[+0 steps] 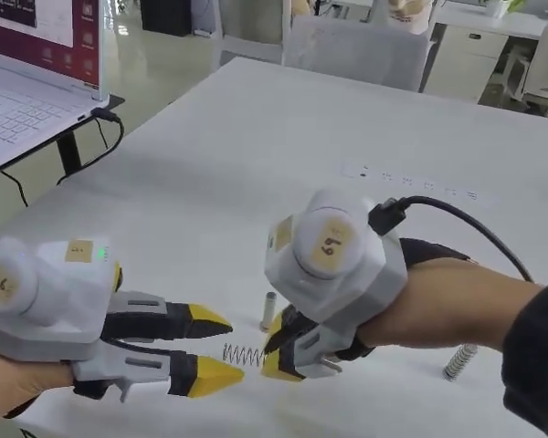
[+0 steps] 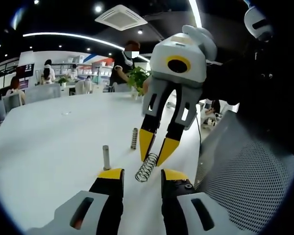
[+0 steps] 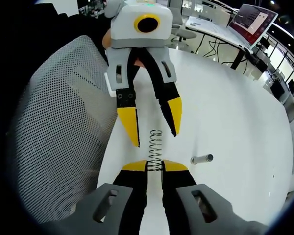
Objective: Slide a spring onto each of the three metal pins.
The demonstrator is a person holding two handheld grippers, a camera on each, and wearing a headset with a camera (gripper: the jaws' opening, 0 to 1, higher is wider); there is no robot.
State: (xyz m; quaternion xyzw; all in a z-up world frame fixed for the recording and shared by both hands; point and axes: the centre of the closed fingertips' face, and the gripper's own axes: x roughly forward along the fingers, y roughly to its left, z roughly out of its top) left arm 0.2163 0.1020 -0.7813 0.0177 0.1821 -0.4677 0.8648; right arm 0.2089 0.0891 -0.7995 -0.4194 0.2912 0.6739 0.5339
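Note:
A small steel spring (image 1: 244, 354) hangs level just above the white table (image 1: 256, 155), and my right gripper (image 1: 276, 358) is shut on one end of it. In the right gripper view the spring (image 3: 155, 146) runs forward from my right gripper (image 3: 155, 166) towards the open left gripper (image 3: 156, 138). My left gripper (image 1: 217, 349) faces it with its jaws apart around the spring's free end, not touching. A bare metal pin (image 1: 268, 310) stands just behind the spring. Another pin with a spring on it (image 1: 459, 361) stands further right. The left gripper view shows the bare pin (image 2: 106, 156) and the sprung pin (image 2: 134, 138).
An open laptop (image 1: 27, 82) sits on a stand at the far left with a cable (image 1: 110, 137) hanging from it. A grey chair (image 1: 356, 50) stands beyond the table's far edge. A mesh chair back (image 2: 245, 181) is close behind the table's near edge.

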